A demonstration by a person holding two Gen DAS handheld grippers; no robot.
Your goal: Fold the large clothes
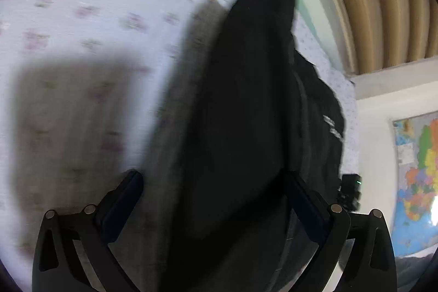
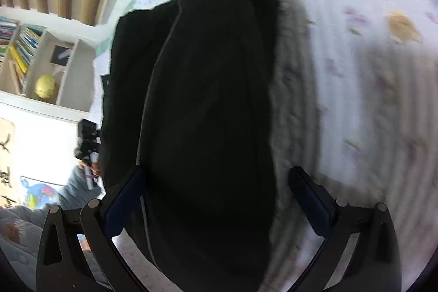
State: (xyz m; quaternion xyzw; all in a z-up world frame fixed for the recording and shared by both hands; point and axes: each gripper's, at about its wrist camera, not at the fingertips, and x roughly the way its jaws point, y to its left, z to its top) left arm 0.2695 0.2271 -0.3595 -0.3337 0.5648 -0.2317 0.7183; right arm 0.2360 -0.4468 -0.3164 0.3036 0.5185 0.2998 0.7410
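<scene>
black garment, long axis running away from lens

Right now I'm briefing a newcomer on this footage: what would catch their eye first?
A black garment fills the centre of both views, lying between each gripper's spread fingers over a floral bedsheet. In the right wrist view a bookshelf holding a gold ball stands at left; the left wrist view shows a colourful map at right.

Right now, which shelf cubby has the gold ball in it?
The middle cubby, right of the book-filled one; the gold ball sits at its bottom below a dark frame.
</scene>
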